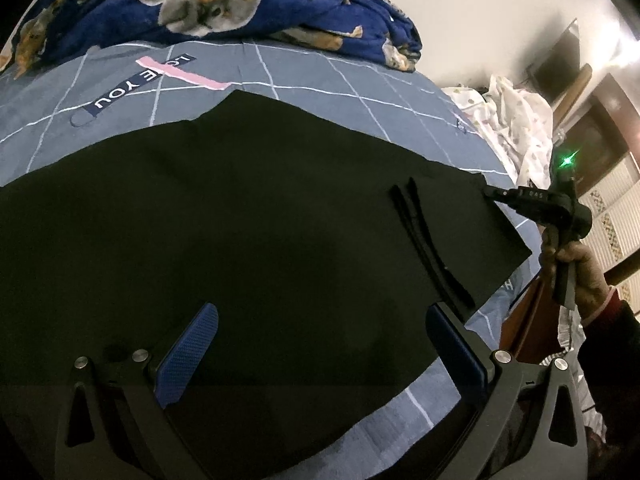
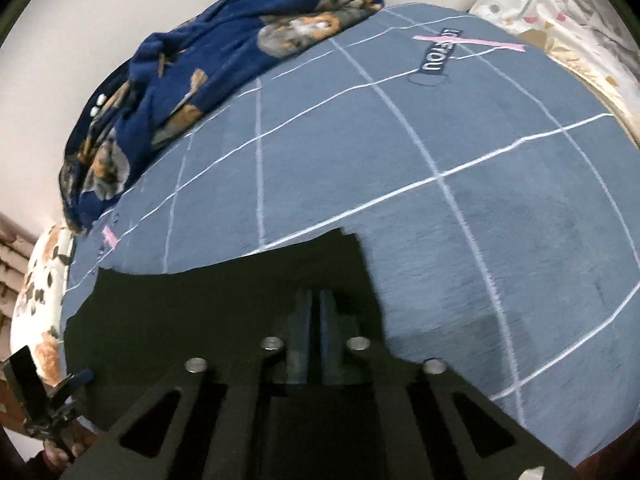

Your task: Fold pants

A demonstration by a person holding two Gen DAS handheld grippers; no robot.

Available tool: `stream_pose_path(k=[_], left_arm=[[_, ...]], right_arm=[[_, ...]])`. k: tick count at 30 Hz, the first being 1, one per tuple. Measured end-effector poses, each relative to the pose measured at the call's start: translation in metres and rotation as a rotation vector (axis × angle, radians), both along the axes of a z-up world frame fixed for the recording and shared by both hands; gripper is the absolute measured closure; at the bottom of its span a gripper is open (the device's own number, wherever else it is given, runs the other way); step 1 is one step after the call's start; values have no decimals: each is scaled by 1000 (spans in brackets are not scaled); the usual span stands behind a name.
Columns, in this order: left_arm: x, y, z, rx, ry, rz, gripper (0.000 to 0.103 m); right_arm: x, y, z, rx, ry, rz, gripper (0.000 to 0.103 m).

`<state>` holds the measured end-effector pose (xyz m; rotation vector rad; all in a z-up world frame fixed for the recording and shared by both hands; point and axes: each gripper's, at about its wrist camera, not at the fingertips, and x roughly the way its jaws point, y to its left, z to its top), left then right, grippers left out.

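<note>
Black pants lie spread flat on the grey-blue checked bed sheet. Above them hangs my left gripper, open, its blue pads wide apart with nothing between them. Two black cords lie on the pants near their right edge. At the right, a hand holds my right gripper, whose tip is at the pants' far right corner. In the right wrist view the right gripper is shut, and a corner of the pants rises to its fingers. The left gripper shows at lower left.
A dark blue blanket with a dog print is heaped along the far side of the bed. White patterned bedding lies beyond the bed's right edge. The bare sheet stretches beyond the pants. A dark screen hangs on the wall.
</note>
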<state>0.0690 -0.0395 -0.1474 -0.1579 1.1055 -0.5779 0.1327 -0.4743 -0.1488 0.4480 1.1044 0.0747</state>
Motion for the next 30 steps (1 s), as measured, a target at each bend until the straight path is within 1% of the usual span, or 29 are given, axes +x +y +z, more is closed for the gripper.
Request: stream_pose_path(k=[3,5,6,8,9,11,12,14,17,18,19,20,21,23,25,27,28,30], left_arm=[[0,-4,0,5,-5,-14,0],[-1,-6,0,8,-6,-23,0],[-1,-7,0,8,-7,-26,0],[-1,-7,0,6,-7,-28,0],[-2,-7,0,3,-6,-29,0],[-2,-6,1,-2,-9,-26,0],[-3,-4,3,-3,-17,-21,0],[-5,-1,7,-4,-34,-6,0],[-6,6,14,-13,-47,25,0],[-7,9,16,-15,-54,35,0],[-8,12,20,-20,-65,45,0],[-10,16,24,-27,-79,55,0],[-13,20,29,-30,-99,67,0],[-17,29,38,-20,-130,88,0],[-24,43,51,-4,-177,118,0],[-31,62,62,11,-223,157,0],[-32,69,65,20,-236,172,0],[-36,92,72,72,-265,220,0]], right_arm=[[-2,-5,1,21,-11,-13,103],[-4,-6,4,39,-27,-10,101],[-4,-6,5,39,-29,-15,96],[-3,-8,9,66,-45,-28,94],[-2,-9,10,74,-55,-33,94],[4,-8,9,65,-46,-29,95],[7,-8,6,64,-32,-25,99],[9,-9,-2,66,-11,-32,103],[8,-10,-1,73,-2,-37,103],[7,-10,1,74,2,-46,100],[4,-9,5,68,-7,-56,95],[-3,-4,14,56,-42,-62,92],[-8,0,22,56,-72,-58,92],[-23,17,37,117,-136,-24,92],[-35,41,44,146,-158,38,92],[-48,73,47,148,-165,114,91],[-54,85,46,154,-162,138,91],[-65,118,39,184,-135,198,90]])
